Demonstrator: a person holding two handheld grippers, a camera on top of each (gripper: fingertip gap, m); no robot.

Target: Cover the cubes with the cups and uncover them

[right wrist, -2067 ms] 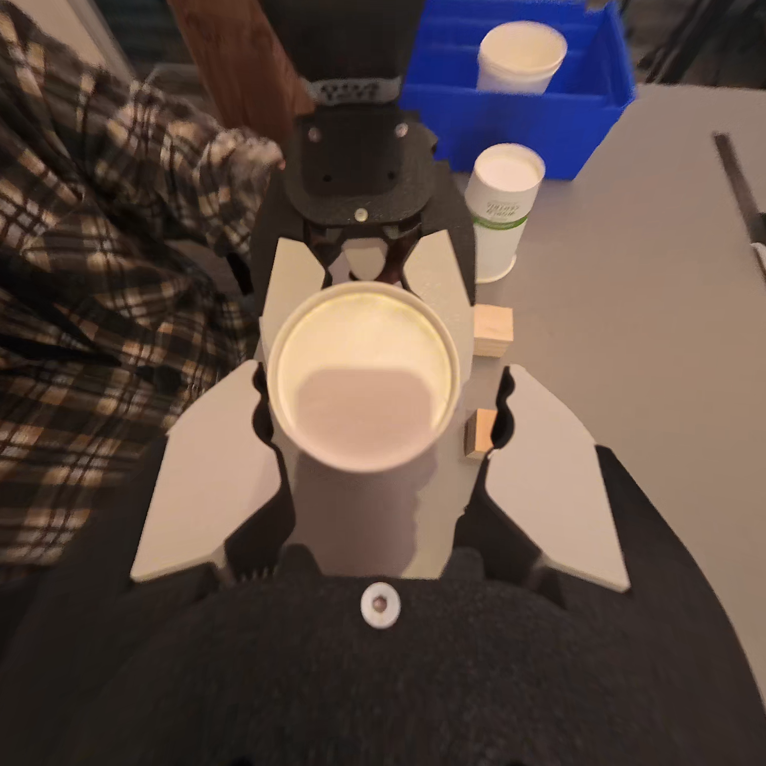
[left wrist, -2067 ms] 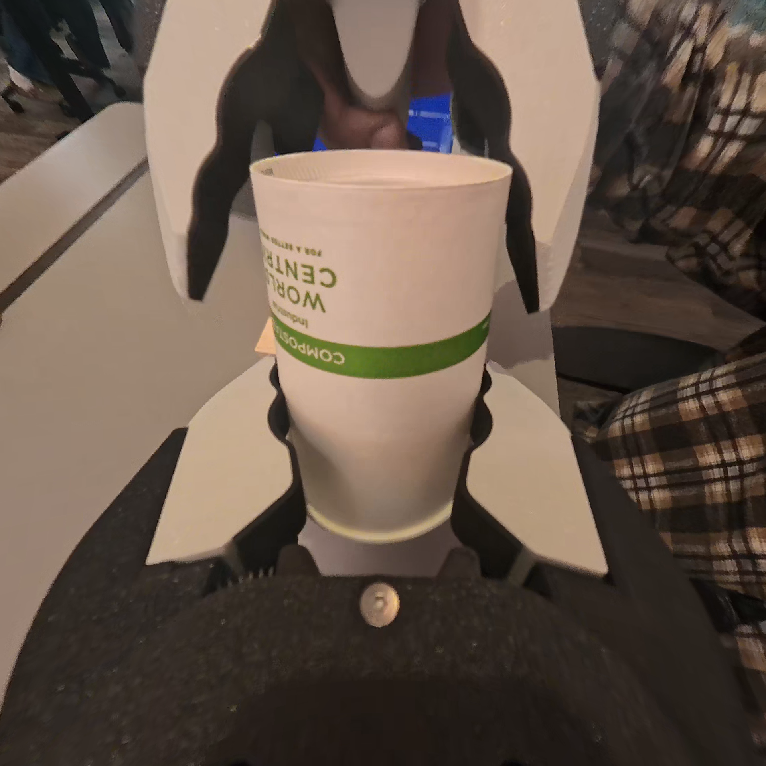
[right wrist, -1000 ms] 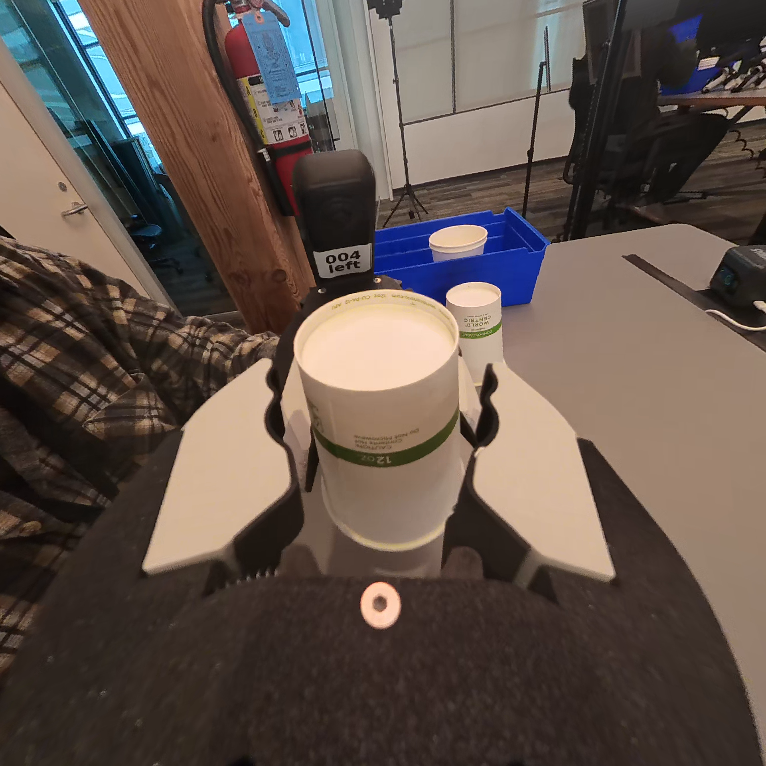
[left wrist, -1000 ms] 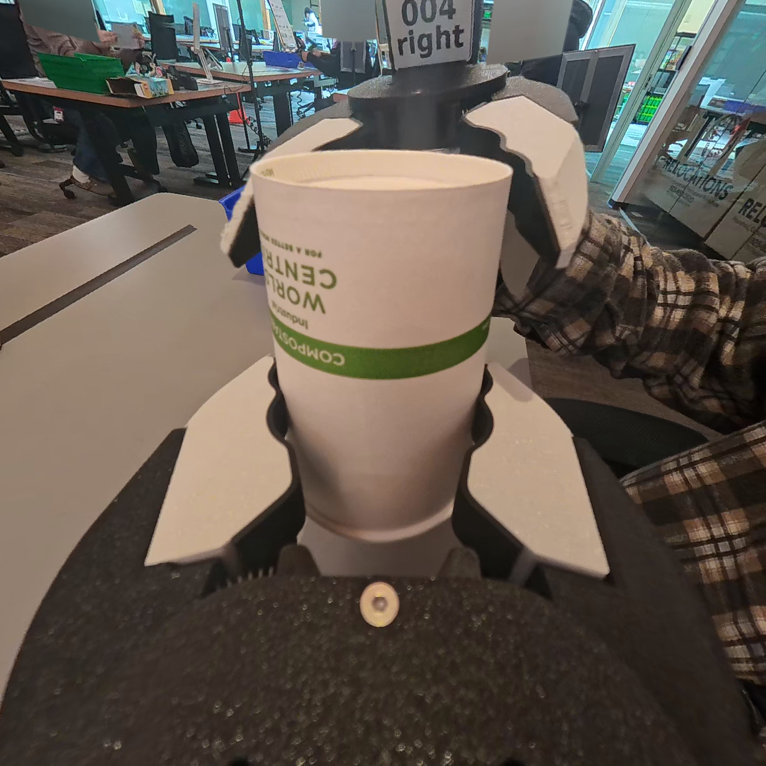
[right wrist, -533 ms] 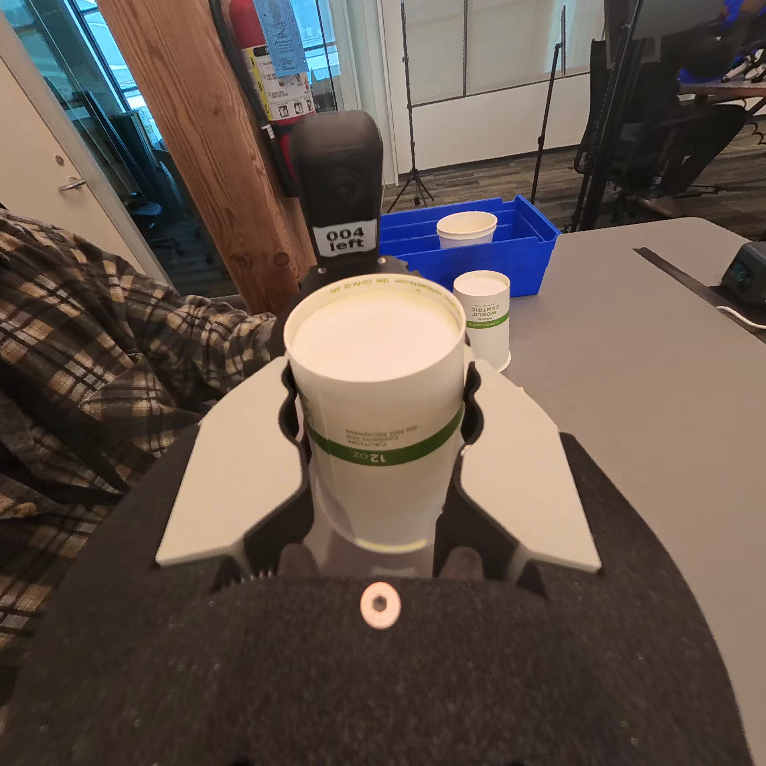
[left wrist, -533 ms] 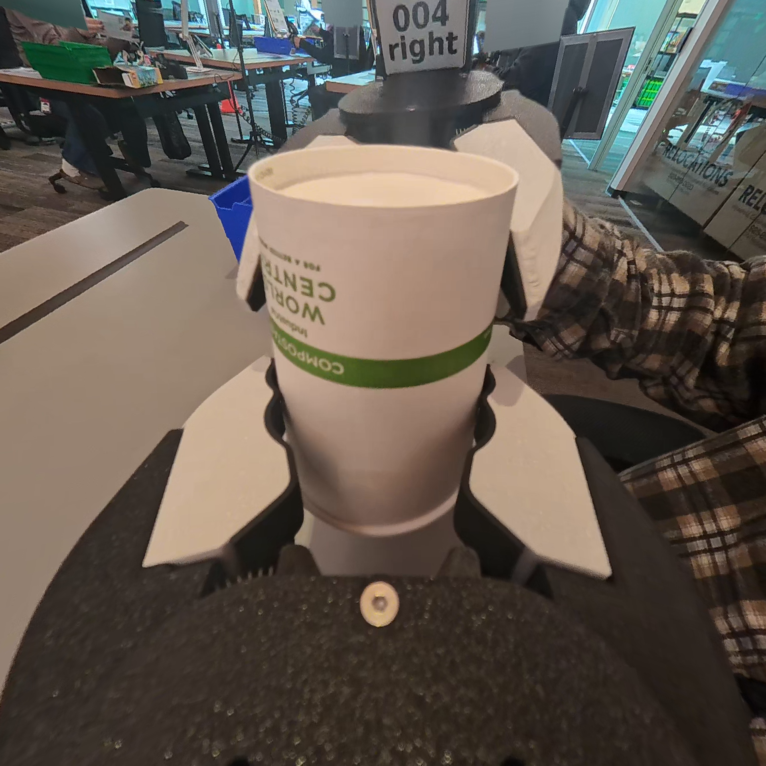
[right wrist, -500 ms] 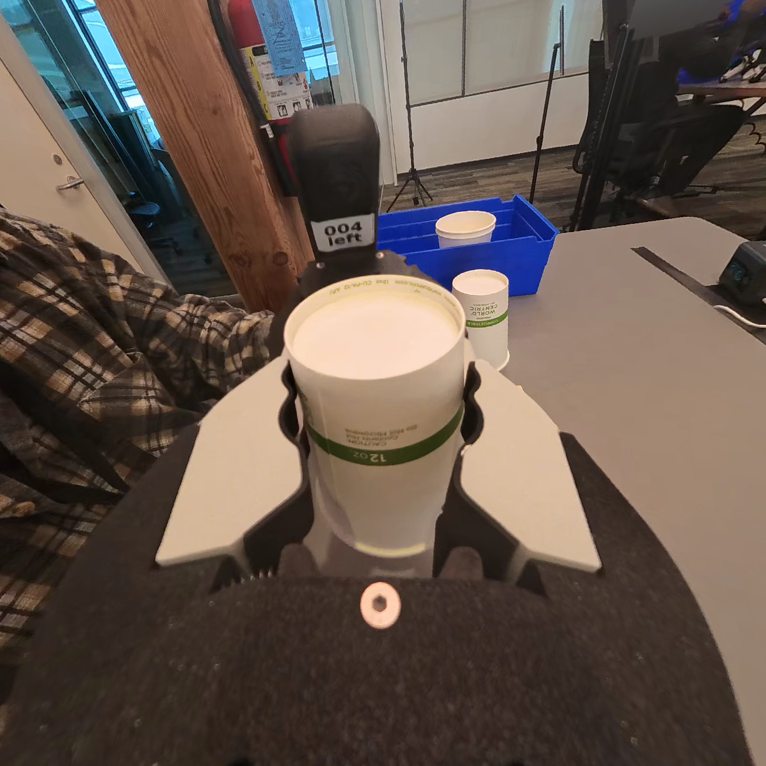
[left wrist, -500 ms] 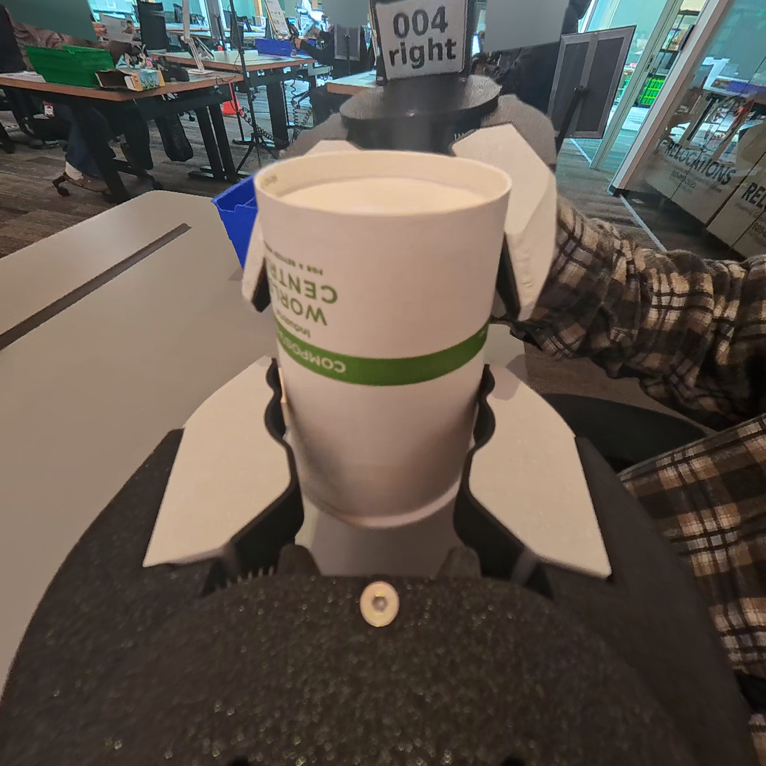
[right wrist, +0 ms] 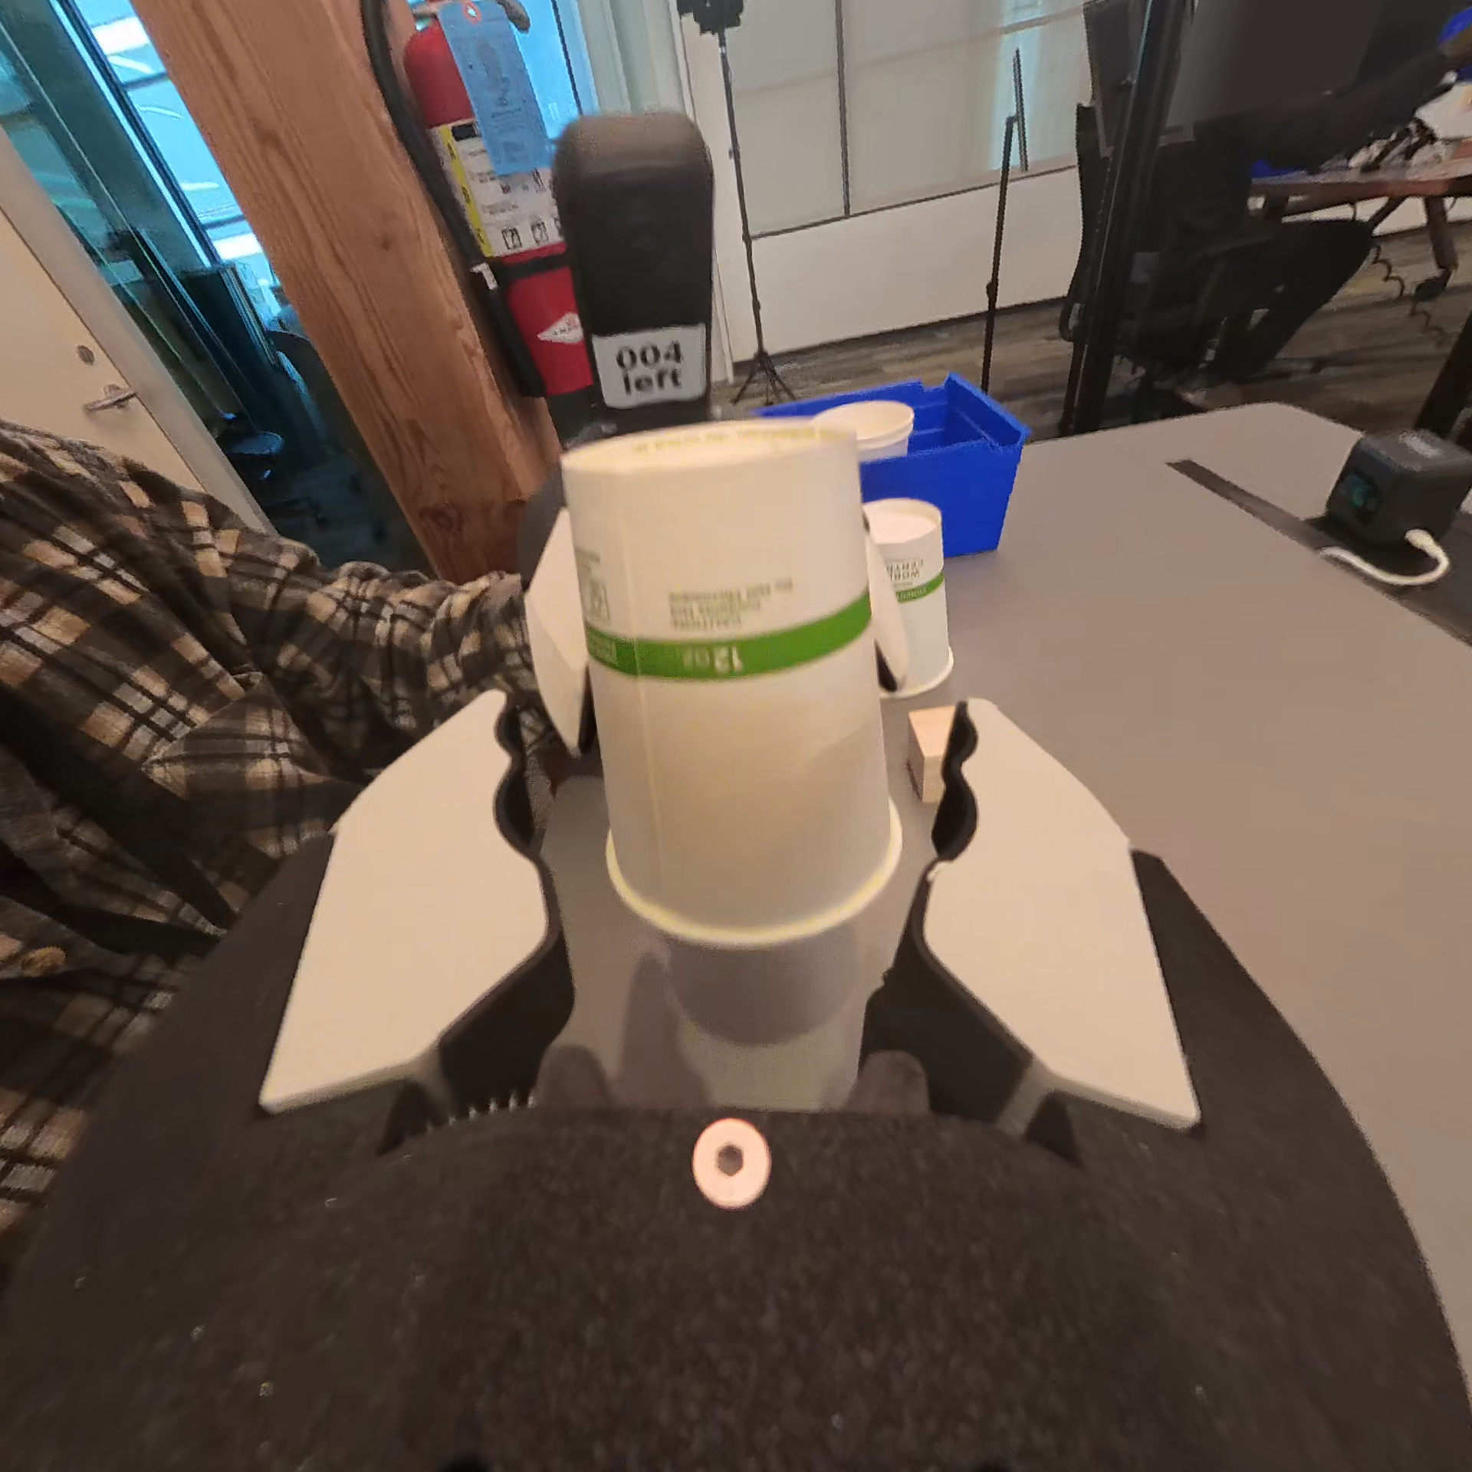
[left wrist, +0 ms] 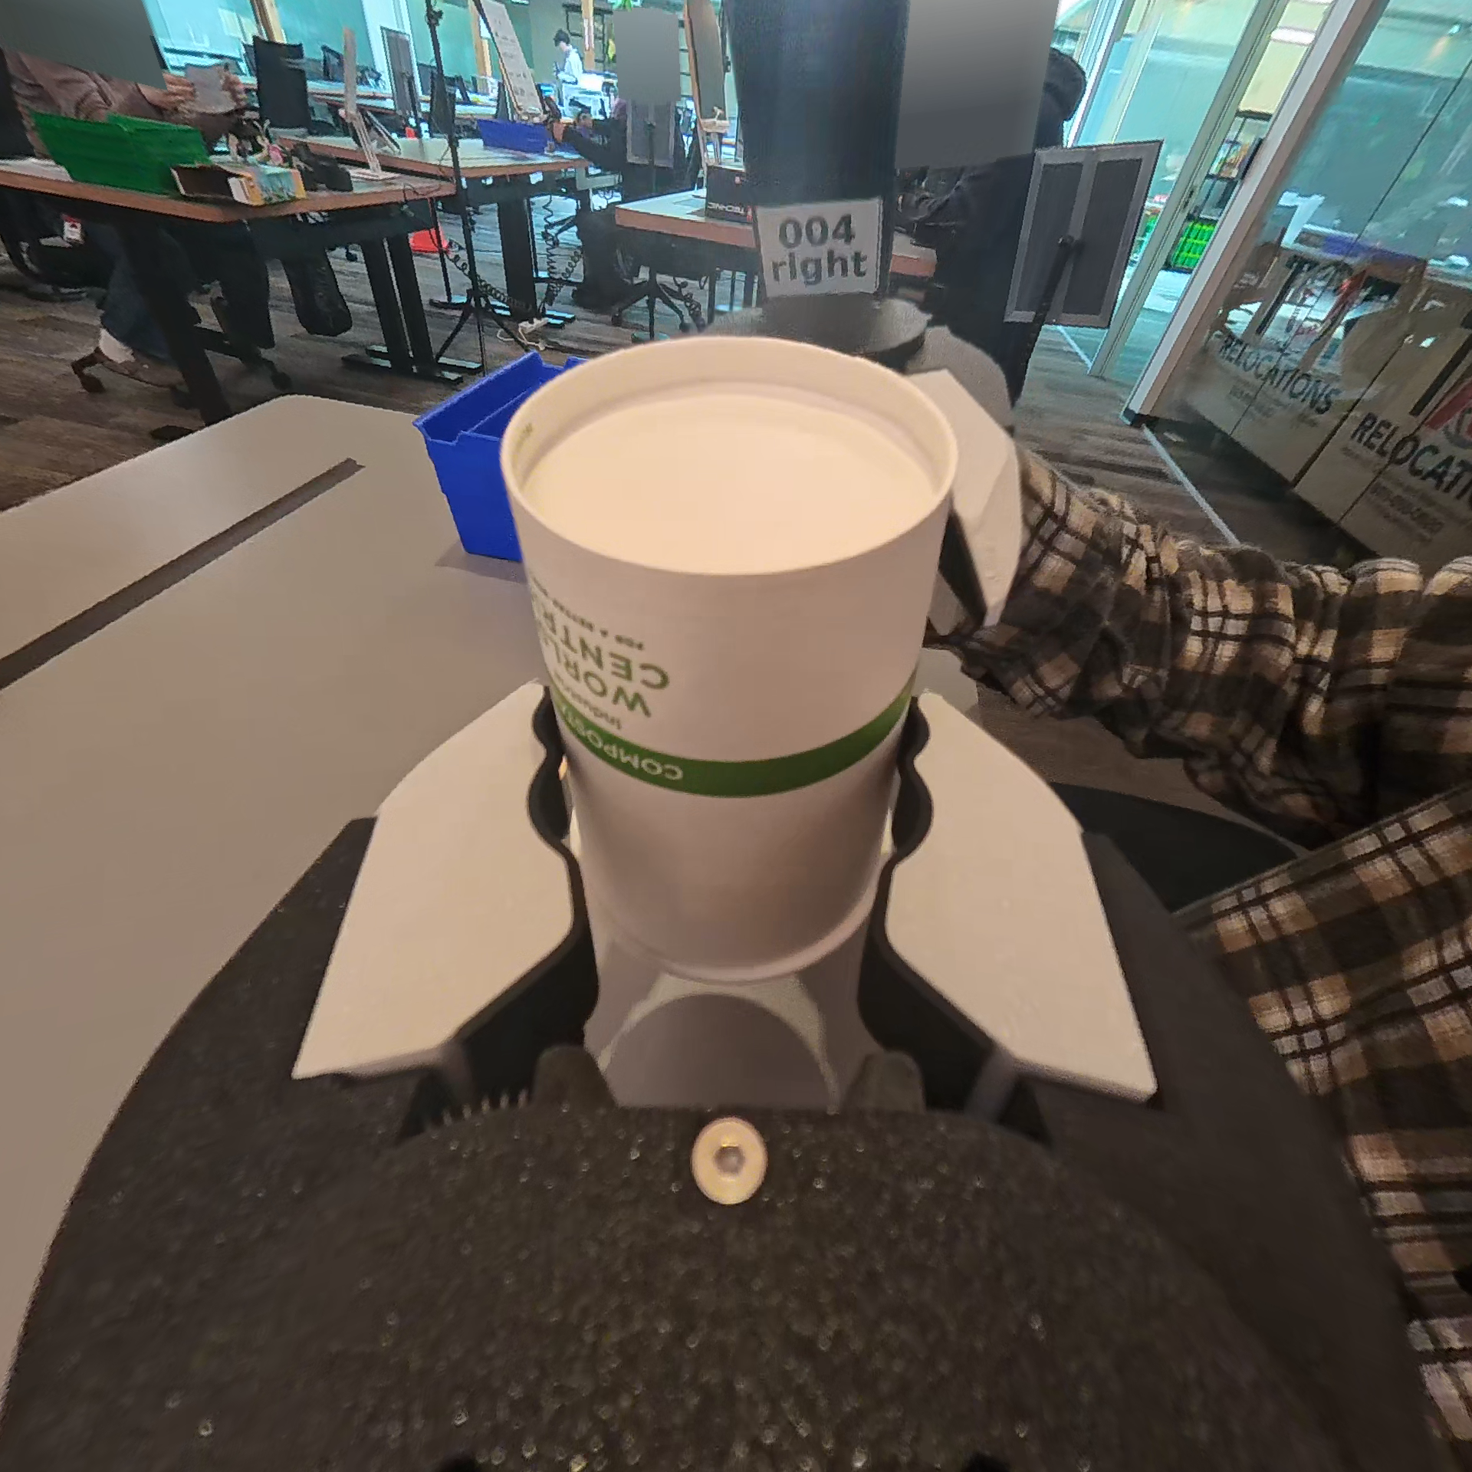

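Observation:
One white paper cup with a green band (left wrist: 725, 557) is upside down between both grippers, which face each other. My left gripper (left wrist: 729, 717) is shut on it at the band. The cup's rim is low over the grey table (left wrist: 199, 717), with its shadow right under it. My right gripper (right wrist: 733, 717) is open, with a gap between each finger and the same cup (right wrist: 741, 765). A wooden cube (right wrist: 928, 749) lies by my right gripper's right finger. A second upside-down cup (right wrist: 912, 597) stands farther back. Any cube under either cup is hidden.
A blue bin (right wrist: 956, 478) at the table's far side holds another cup (right wrist: 868, 422). A black box with a white cable (right wrist: 1386, 486) sits at the right of the table. A person's plaid sleeve (right wrist: 199, 637) is on the left, beyond the table edge.
My right gripper's fingers have spread off the cup's sides, which they touched half a second ago. My left gripper stays shut on it. The wooden cube has come into the right wrist view.

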